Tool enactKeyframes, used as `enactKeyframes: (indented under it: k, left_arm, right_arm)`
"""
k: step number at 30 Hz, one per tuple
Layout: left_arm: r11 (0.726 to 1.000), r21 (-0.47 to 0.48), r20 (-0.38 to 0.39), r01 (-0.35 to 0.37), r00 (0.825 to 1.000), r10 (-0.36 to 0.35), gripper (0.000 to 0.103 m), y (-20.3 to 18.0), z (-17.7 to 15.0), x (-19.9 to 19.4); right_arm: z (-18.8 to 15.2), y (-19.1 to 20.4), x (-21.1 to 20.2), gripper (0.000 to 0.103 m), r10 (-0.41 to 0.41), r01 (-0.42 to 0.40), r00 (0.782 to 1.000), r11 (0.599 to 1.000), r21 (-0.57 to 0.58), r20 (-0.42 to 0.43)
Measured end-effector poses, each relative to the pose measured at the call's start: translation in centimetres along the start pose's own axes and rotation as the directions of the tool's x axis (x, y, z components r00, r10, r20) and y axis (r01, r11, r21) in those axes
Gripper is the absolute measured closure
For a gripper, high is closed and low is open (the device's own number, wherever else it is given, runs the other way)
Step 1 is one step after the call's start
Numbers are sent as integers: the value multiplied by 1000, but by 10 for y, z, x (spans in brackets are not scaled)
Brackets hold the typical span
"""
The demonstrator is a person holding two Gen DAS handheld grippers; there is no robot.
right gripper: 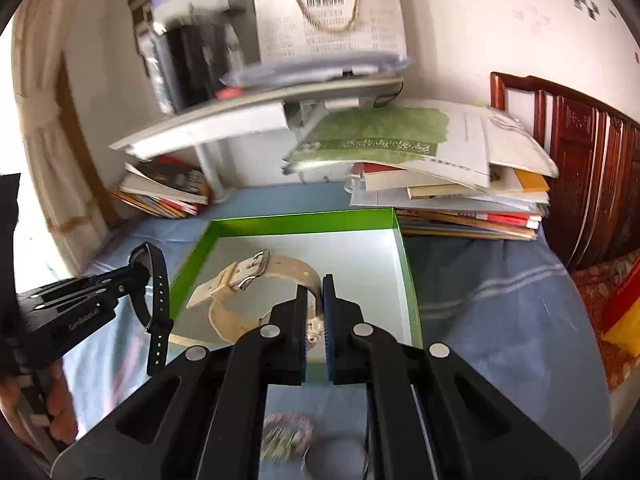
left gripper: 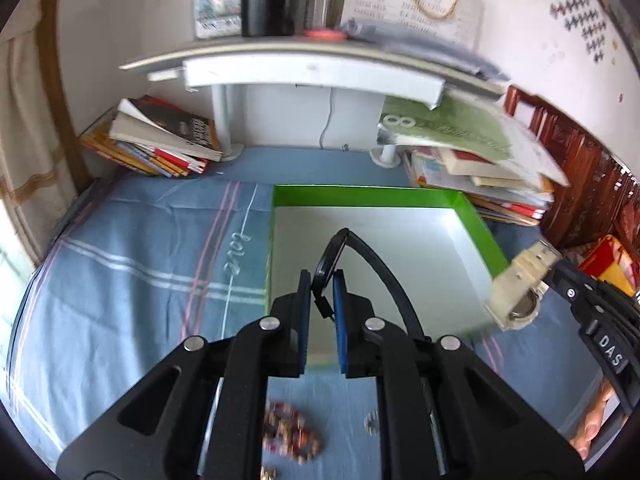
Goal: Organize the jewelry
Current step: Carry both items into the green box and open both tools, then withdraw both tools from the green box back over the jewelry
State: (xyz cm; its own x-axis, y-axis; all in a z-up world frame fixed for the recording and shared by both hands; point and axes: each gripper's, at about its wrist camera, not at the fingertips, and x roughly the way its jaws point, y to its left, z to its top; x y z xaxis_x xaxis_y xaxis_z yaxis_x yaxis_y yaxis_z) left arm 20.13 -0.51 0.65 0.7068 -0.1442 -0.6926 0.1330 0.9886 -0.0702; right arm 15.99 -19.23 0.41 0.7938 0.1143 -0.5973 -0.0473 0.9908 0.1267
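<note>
My left gripper (left gripper: 322, 280) is shut on a black watch (left gripper: 360, 256), held above the near edge of an open green box (left gripper: 368, 197) with a pale floor. The black watch also shows in the right wrist view (right gripper: 154, 300). My right gripper (right gripper: 316, 286) is shut on a cream watch (right gripper: 244, 284), held over the green box (right gripper: 304, 220). The cream watch shows at the right of the left wrist view (left gripper: 520, 288). A beaded bracelet (left gripper: 290, 434) and a small trinket (left gripper: 371, 422) lie on the blue cloth below my fingers.
Blue checked cloth (left gripper: 140, 260) covers the table. Book stacks stand at the back left (left gripper: 160, 140) and back right (left gripper: 480, 160). A grey shelf (left gripper: 300, 64) spans the back. A red wooden chair (right gripper: 580, 160) stands at the right.
</note>
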Motion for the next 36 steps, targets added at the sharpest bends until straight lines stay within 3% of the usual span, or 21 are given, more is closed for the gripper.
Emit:
enactKeyframes:
  k: [5, 10, 12, 14, 15, 19, 22, 26, 29, 32, 36]
  left_arm:
    - [999, -15, -75, -43, 996, 42, 92, -1, 10, 59]
    - [999, -16, -134, -45, 990, 43, 87, 0, 3, 87]
    - [999, -21, -120, -39, 992, 36, 80, 0, 2, 83]
    - [999, -14, -96, -41, 995, 40, 48, 2, 1, 70]
    - [999, -12, -79, -44, 996, 43, 46, 3, -1, 63]
    - [997, 14, -23, -77, 997, 77, 45, 16, -20, 21]
    - [990, -5, -52, -141, 989, 140, 43, 35, -57, 2]
    - [988, -31, -128, -153, 981, 148, 43, 56, -93, -1]
    - [983, -21, -142, -182, 974, 177, 43, 68, -108, -5]
    - [979, -42, -160, -199, 969, 190, 42, 79, -118, -5]
    - [981, -44, -187, -189, 966, 177, 42, 81, -128, 1]
  right_arm:
    - [-6, -10, 76, 96, -21, 28, 988, 999, 45, -153]
    - [-21, -14, 98, 93, -33, 47, 976, 997, 60, -216]
    - [-23, -16, 92, 87, -13, 29, 976, 997, 67, -219]
    - [-23, -18, 73, 77, 6, 9, 984, 997, 80, -176]
    - [-23, -19, 61, 71, 7, 6, 988, 997, 80, -154]
    - [-35, -23, 7, 68, 40, -35, 996, 997, 65, -80]
    - [-60, -22, -17, 68, 27, -25, 995, 999, 21, -92]
    - [-97, -15, -10, 69, -9, 2, 984, 999, -39, -175]
    - [-116, -12, -2, 69, -42, 32, 975, 998, -51, -217]
    - [-123, -7, -1, 69, 17, -20, 973, 1000, -12, -232]
    - [-126, 20, 1, 69, 68, -85, 967, 994, -61, -245]
